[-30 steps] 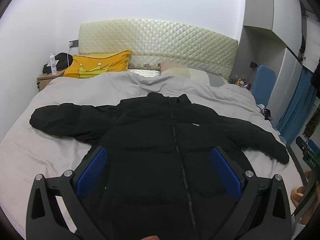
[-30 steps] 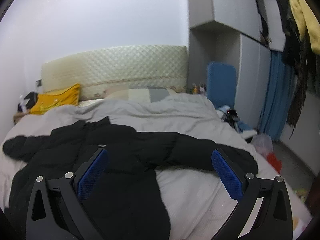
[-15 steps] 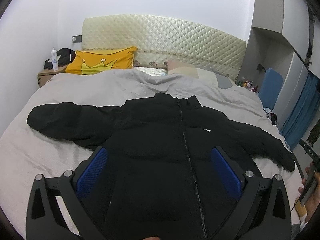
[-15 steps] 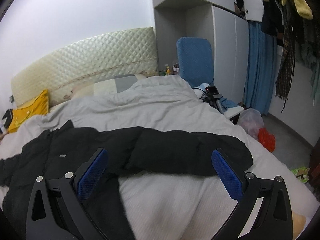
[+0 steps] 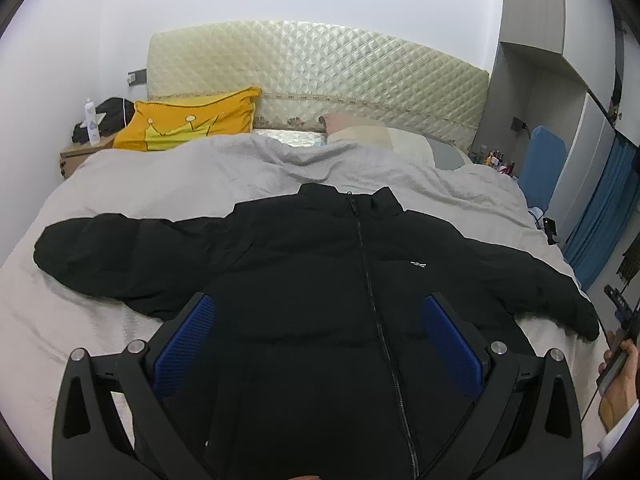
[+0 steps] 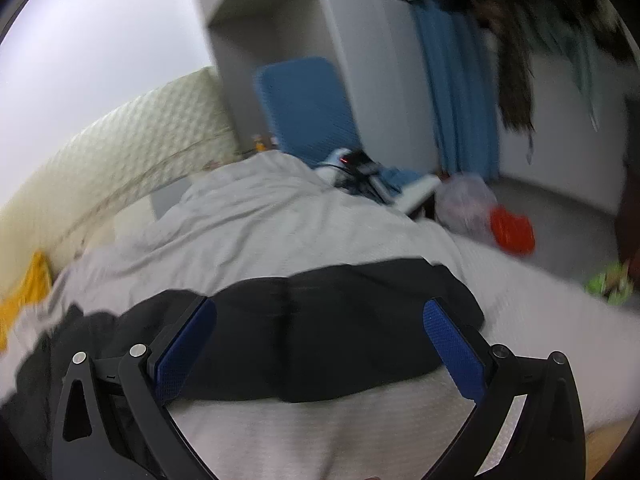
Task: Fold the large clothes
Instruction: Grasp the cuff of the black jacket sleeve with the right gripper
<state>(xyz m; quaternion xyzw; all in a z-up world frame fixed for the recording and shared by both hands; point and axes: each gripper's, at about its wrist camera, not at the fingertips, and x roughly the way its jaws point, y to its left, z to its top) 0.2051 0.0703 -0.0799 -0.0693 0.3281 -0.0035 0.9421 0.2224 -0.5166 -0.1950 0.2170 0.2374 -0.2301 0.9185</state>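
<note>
Lying flat on the bed (image 5: 132, 184), the black jacket (image 5: 320, 264) is face up with its zipper (image 5: 370, 280) closed and both sleeves spread out to the sides. The collar points toward the cream headboard (image 5: 320, 64), where a yellow pillow (image 5: 188, 124) leans. The left hand-held gripper (image 5: 318, 340) hovers over the lower middle of the jacket, its two blue pads (image 5: 184, 344) wide apart with nothing between them. The right hand-held gripper (image 6: 320, 344) is over the jacket's right sleeve (image 6: 320, 320), and its blue pads (image 6: 454, 344) are wide apart too, one on each side of the sleeve, holding nothing. This view is blurry. A blue chair (image 6: 308, 108) stands past the far side of the bed, and an orange bag (image 6: 512, 232) sits on the floor. A person's hand (image 5: 618, 384) shows at the right edge of the left view.
</note>
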